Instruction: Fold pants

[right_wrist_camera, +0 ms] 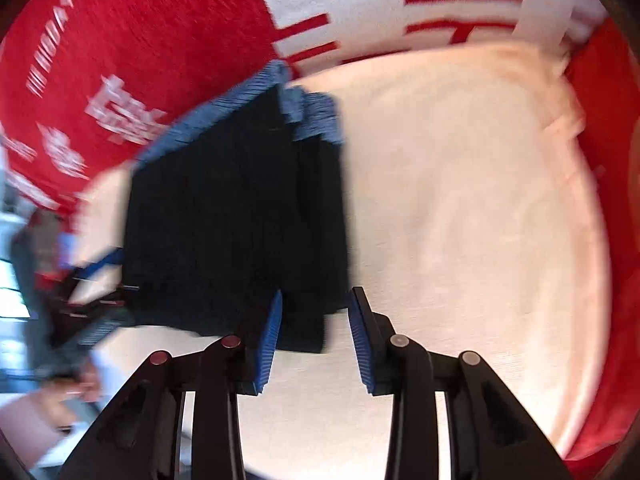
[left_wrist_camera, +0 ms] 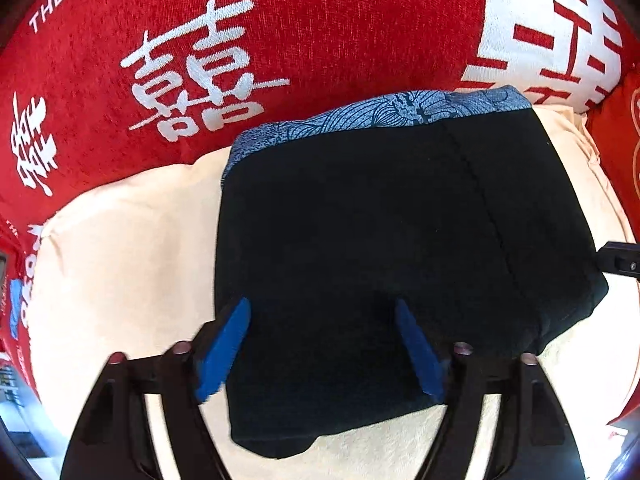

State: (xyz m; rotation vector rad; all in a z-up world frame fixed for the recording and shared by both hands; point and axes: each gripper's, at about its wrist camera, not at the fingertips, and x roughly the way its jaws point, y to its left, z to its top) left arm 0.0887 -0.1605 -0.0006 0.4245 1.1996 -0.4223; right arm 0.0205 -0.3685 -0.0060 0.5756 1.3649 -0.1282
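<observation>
A: Pants [left_wrist_camera: 380, 264], dark with a blue patterned waistband [left_wrist_camera: 380, 114], lay as a compact folded block on the cream cloth [left_wrist_camera: 120, 264], the waistband at the far edge against the red cover [left_wrist_camera: 320, 20] with white characters.

B: And the left tool [left_wrist_camera: 322, 344]?

A: It hung over the near end of the block, jaws spread wide, one blue pad off the left edge, the other above the dark fabric. It gripped nothing; whether the pads touched the cloth I could not tell.

B: The right tool [right_wrist_camera: 314, 336]?

A: Released too, jaws apart and empty, at the near right corner of the block. That view was blurred, so fine contact was not readable. In it the pants [right_wrist_camera: 236, 232] lay ahead and to the left, cream cloth [right_wrist_camera: 460, 220] bare to the right.

B: Which way did the block run?

A: Its longer side seemed to run away from both tools, from near edge to waistband, a seam line tracking that direction. Judging by this, the folding looked nearly complete. The left tool sat more squarely over the block, so it was the nearer for any last press or tuck; the right stood at the edge.
</observation>
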